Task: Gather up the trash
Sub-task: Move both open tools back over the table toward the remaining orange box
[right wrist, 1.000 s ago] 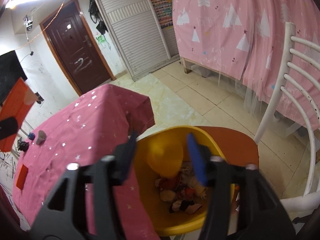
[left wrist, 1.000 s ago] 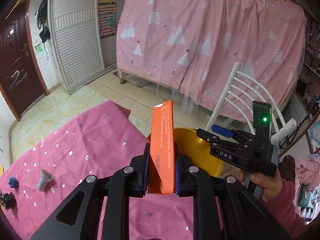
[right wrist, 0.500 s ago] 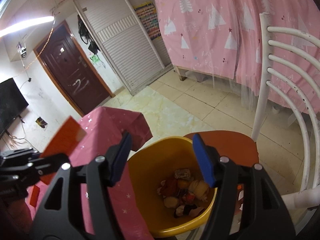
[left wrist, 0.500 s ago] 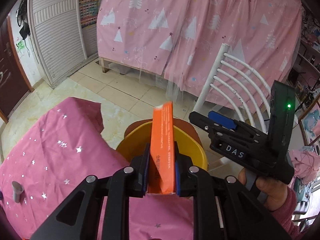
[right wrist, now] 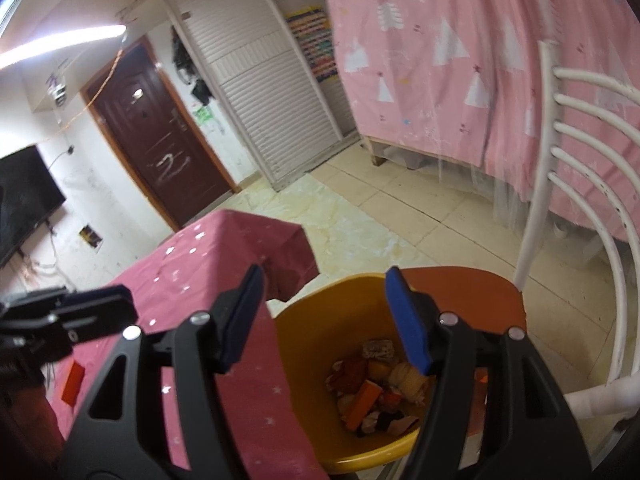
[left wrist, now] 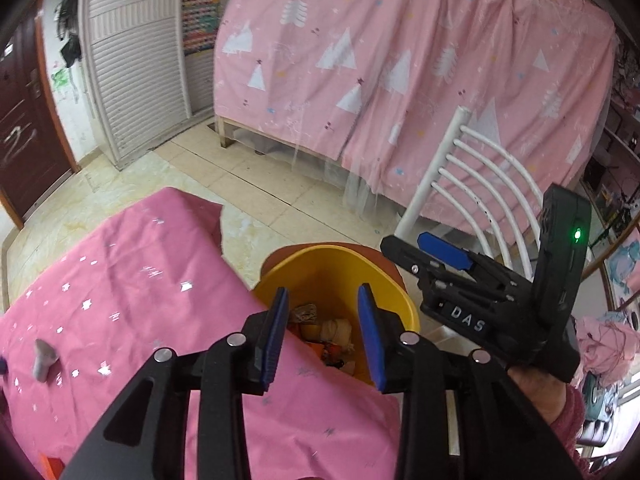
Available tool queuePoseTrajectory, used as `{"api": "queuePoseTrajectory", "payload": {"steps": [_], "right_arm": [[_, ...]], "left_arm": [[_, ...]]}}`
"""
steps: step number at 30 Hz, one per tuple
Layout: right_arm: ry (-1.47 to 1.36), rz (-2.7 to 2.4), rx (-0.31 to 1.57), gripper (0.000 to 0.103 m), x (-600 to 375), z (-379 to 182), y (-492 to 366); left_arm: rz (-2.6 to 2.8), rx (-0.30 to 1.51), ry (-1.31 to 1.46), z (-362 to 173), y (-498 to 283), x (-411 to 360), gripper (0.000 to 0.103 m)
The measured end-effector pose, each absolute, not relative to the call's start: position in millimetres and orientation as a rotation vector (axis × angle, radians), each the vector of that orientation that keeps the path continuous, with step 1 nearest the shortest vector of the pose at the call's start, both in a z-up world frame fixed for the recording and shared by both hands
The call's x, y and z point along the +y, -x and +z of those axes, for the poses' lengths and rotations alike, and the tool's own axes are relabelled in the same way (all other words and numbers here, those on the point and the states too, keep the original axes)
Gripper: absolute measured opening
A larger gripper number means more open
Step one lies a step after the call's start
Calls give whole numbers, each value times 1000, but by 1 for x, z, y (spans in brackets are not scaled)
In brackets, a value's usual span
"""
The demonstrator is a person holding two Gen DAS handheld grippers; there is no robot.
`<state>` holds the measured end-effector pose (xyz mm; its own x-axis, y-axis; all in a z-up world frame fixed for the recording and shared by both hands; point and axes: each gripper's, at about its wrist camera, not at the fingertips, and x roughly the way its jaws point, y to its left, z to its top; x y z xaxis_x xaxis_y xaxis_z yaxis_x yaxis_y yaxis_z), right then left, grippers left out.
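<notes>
A pink curtain (left wrist: 400, 72) printed with white triangular trees hangs across the far side of the room, its cloth thin and creased. Nearer, the table (left wrist: 120, 280) is draped in a pink cloth scattered with small silver stars. A white chair (right wrist: 580, 240) with curved metal back rails carries on its orange seat a round yellow plastic bin (right wrist: 316, 340), which stands just beside the table's edge.

Both pairs of tongs hang above the bin. The left tongs (left wrist: 322, 334) are spread apart with nothing between their blue pads. The right tongs (right wrist: 324, 320) are spread wide as well, also holding nothing; in the left view the white letters "DAS" show on their black body, beside a lit green light.

The trash (right wrist: 380, 388) lies in the bottom of the bin: crumpled wrappers, a cream-coloured bundle and a flat orange carton (right wrist: 362, 404) leaning slantwise among them. The writing on it cannot be read.

A small grey cone-shaped piece (left wrist: 43, 364) lies on the table cloth, well apart from the bin, and a flat orange scrap (right wrist: 73, 382) lies nearer the table's left edge.
</notes>
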<state>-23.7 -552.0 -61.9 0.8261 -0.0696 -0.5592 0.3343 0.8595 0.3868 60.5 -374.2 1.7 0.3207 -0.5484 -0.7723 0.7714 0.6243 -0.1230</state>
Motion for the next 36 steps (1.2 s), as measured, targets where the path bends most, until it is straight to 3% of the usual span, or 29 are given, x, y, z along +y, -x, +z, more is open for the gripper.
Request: {"api": "queuePoseTrajectory", "payload": {"steps": [5,19,28,36], "right_arm": [[-443,-161,576,69,-522,-55,9],[-323,-13,615,69,-443,-32,-40],[-234,77,652,70,-390,-23,-67],[-141,173,698,75,-336,-21,-94]], "left_arm": [[-819,853,-251,16,-66,-332,30],[-662,826,-182,28,-90,-234,36],[-542,850,-166,13,-97,-165,47],[-442,895,-161,-6,-103,-98,48]]}}
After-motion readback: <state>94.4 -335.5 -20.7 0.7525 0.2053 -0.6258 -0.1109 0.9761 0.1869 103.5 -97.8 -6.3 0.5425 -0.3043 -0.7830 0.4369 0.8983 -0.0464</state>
